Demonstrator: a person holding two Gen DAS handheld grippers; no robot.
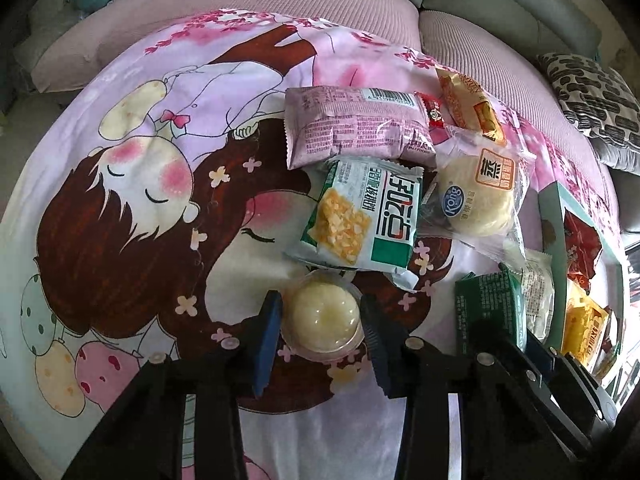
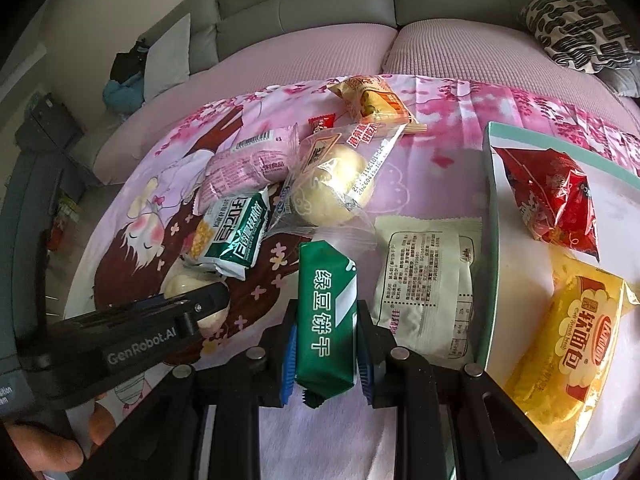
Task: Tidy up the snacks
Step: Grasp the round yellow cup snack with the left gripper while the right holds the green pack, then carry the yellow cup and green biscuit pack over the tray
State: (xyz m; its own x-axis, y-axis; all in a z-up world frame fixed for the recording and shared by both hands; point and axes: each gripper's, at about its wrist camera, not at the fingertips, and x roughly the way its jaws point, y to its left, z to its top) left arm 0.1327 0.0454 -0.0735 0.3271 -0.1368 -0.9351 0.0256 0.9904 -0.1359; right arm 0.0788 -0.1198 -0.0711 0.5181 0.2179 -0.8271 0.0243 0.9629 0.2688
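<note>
The left gripper (image 1: 322,320) is gripping a clear jelly cup (image 1: 322,318) with its jaws, low over the cartoon-print blanket (image 1: 120,200). The right gripper (image 2: 326,354) is clenching its jaws on a green mung-bean biscuit pack (image 2: 326,312), beside the teal-rimmed box (image 2: 490,216) holding red and yellow packets.

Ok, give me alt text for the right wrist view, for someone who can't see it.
The right gripper is shut on a green biscuit pack above a cartoon-print cloth. To its right, a white tray holds a red packet and a yellow bread packet; other snacks lie loose on the cloth, and the left gripper reaches in at lower left.
</note>
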